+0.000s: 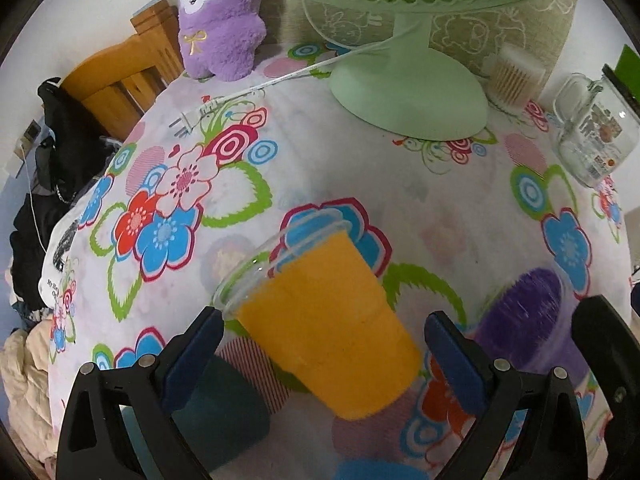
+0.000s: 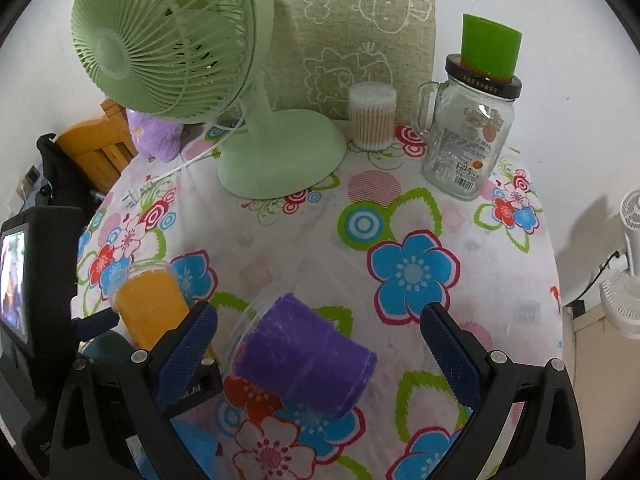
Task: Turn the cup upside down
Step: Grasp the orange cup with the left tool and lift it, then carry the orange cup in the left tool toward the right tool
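An orange cup (image 1: 332, 324) with a clear rim lies tilted between the fingers of my left gripper (image 1: 324, 344), mouth pointing away to the upper left. The jaws stand wide and touch neither side. It also shows in the right wrist view (image 2: 150, 306). A purple cup (image 2: 308, 360) lies tilted between the fingers of my right gripper (image 2: 320, 344), mouth to the upper left, jaws wide apart. The purple cup shows at the lower right in the left wrist view (image 1: 524, 328). A dark teal cup (image 1: 224, 404) sits under the left finger.
A floral tablecloth (image 2: 400, 216) covers the round table. At the back stand a green fan (image 2: 276, 152), a cotton swab tub (image 2: 372, 120), a glass jar (image 2: 464, 140) with a green cup (image 2: 490, 46) on its lid, and a purple plush (image 1: 220, 20). A wooden chair (image 1: 120, 80) stands left.
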Tool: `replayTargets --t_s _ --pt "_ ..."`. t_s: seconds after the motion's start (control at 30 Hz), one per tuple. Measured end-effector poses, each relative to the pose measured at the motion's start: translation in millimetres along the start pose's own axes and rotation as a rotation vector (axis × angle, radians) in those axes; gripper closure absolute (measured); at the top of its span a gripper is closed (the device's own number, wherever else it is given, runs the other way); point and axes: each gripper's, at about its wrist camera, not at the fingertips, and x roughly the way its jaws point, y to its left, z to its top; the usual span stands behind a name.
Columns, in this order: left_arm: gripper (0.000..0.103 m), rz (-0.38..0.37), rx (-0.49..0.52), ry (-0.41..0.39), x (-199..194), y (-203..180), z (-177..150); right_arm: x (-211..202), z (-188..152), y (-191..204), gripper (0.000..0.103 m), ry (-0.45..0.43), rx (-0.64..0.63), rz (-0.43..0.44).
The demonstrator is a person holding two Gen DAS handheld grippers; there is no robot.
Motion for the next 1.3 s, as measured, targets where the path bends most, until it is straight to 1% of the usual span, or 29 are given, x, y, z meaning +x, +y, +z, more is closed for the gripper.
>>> replayTargets --t_s 0.13,0.17,0.23,0.27,0.33,0.57,0.73,0.87,1.03,1.17,1.3 --pt "0.009 0.028 0.023 -0.002 7 -5 5 8 2 -5 0.001 0.012 0.007 0.006" --pt "0.013 0.026 0.028 0.000 9 -6 6 10 2 -6 0.001 0.016 0.010 0.007" --pt "0.017 0.015 0.033 0.015 12 -7 6 13 1 -8 0.001 0.026 0.017 0.011" --pt "0.021 0.006 0.036 0.011 13 -6 6 14 1 -9 0.001 0.030 0.022 0.014" --pt "0.024 0.009 0.046 -0.005 11 -7 4 17 0 -10 0.001 0.038 0.027 0.015" --pt "0.025 -0.001 0.110 -0.026 1 -12 0 17 -4 -11 0.000 0.049 0.042 0.017" --pt "0.025 -0.016 0.135 -0.049 -18 -9 -4 3 -6 -7 0.000 0.033 0.062 0.013" --pt "0.025 -0.025 0.170 -0.081 -46 -2 -11 -18 -9 0 0.001 0.017 0.079 0.009" --pt "0.025 -0.048 0.214 -0.102 -71 12 -21 -48 -19 14 0.000 -0.014 0.092 -0.002" --pt "0.025 -0.068 0.272 -0.113 -88 22 -38 -71 -31 26 0.000 -0.032 0.112 -0.018" --pt "0.025 -0.098 0.317 -0.105 -99 32 -59 -93 -49 38 0.001 -0.048 0.132 -0.041"
